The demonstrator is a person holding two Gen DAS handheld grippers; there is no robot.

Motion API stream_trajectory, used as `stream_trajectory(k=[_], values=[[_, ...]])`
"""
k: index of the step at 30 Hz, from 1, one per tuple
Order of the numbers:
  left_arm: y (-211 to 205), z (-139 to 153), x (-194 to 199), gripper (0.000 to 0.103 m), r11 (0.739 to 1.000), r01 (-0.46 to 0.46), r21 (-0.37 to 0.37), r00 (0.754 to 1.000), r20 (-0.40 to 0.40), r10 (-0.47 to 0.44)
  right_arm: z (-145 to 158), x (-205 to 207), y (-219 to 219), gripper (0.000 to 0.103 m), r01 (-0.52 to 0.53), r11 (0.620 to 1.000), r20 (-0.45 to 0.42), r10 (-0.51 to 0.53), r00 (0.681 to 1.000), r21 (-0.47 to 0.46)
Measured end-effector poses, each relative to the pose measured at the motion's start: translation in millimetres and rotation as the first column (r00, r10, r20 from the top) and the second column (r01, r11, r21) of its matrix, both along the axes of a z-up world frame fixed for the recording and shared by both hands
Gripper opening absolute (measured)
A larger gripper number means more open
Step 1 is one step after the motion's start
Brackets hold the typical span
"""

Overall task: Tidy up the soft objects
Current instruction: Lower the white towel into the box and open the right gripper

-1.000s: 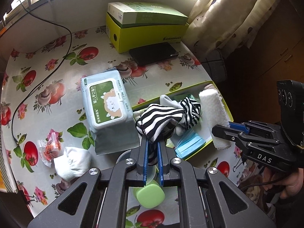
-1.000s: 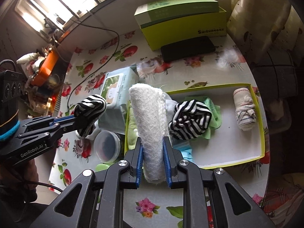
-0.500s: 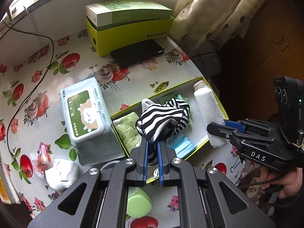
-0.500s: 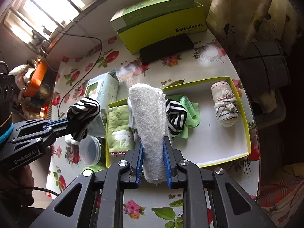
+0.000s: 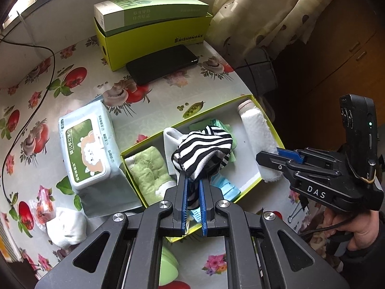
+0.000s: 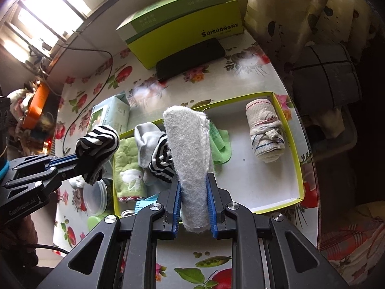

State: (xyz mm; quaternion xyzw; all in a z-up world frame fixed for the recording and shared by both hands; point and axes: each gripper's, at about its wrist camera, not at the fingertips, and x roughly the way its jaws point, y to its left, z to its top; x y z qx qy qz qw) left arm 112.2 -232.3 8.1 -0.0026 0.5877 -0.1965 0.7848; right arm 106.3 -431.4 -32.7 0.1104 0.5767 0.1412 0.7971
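My left gripper [image 5: 192, 180] is shut on a black-and-white striped sock [image 5: 204, 151] and holds it above the yellow-rimmed box [image 5: 216, 107]. It also shows in the right wrist view [image 6: 98, 147]. My right gripper [image 6: 193, 183] is shut on a rolled white towel [image 6: 190, 144] over the box's middle; the towel also shows in the left wrist view [image 5: 259, 132]. In the box lie a green towel [image 6: 128, 166], a grey sock [image 6: 146, 137], a second striped sock [image 6: 161, 161], a green cloth [image 6: 220, 142] and a tied white roll [image 6: 264, 132].
A wet-wipes pack [image 5: 86, 149] lies left of the box. A white sock [image 5: 67, 226] and a snack packet [image 5: 41, 207] lie at the front left. A yellow-green carton [image 5: 154, 31] and a black phone [image 5: 161, 62] are at the back. The table edge runs right of the box.
Both grippers have moved further over the box with their loads. The striped sock now hangs above the box's left part and the white towel above its middle.
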Motion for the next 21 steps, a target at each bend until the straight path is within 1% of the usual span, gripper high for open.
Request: stream_trajectory(k=[7, 12, 13, 14, 15, 16, 21], values=[[-3.1, -6.5, 2.2, 0.009, 1.0, -0.001, 0.002, 1.0, -0.017, 0.001, -24.6, 15.8, -10.7, 0.019, -0.004, 0.999, -0.037, 0.002, 0.999, -0.043], [-4.1, -8.1, 4.9, 0.009, 1.0, 0.0, 0.005, 1.0, -0.02, 0.0, -35.3, 27.2, -16.2, 0.02, 0.0, 0.997, -0.047, -0.003, 0.999, -0.071], [-4.1, -8.1, 4.9, 0.009, 1.0, 0.0, 0.005, 1.0, -0.02, 0.0, -37.5, 29.4, -17.9, 0.021, 0.004, 0.997, -0.048, -0.008, 0.999, -0.077], [-4.6, -8.3, 5.7, 0.009, 1.0, 0.001, 0.006, 1.0, -0.02, -0.001, -39.9, 31.2, -19.6, 0.028, 0.009, 0.997, -0.052, -0.013, 0.999, -0.083], [-5.3, -8.5, 6.9, 0.009, 1.0, 0.002, 0.006, 1.0, -0.021, -0.002, -42.4, 32.7, -21.0, 0.038, 0.014, 0.996, -0.057, -0.019, 0.998, -0.088], [-5.7, -8.6, 7.3, 0.009, 1.0, 0.004, 0.006, 1.0, -0.02, -0.004, -44.0, 33.6, -21.8, 0.044, 0.016, 0.996, -0.061, -0.022, 0.998, -0.092], [-7.9, -9.3, 9.8, 0.009, 1.0, 0.012, 0.006, 1.0, -0.024, -0.012, -38.9, 26.0, -23.0, 0.045, 0.01, 0.997, -0.049, -0.013, 0.999, -0.07]])
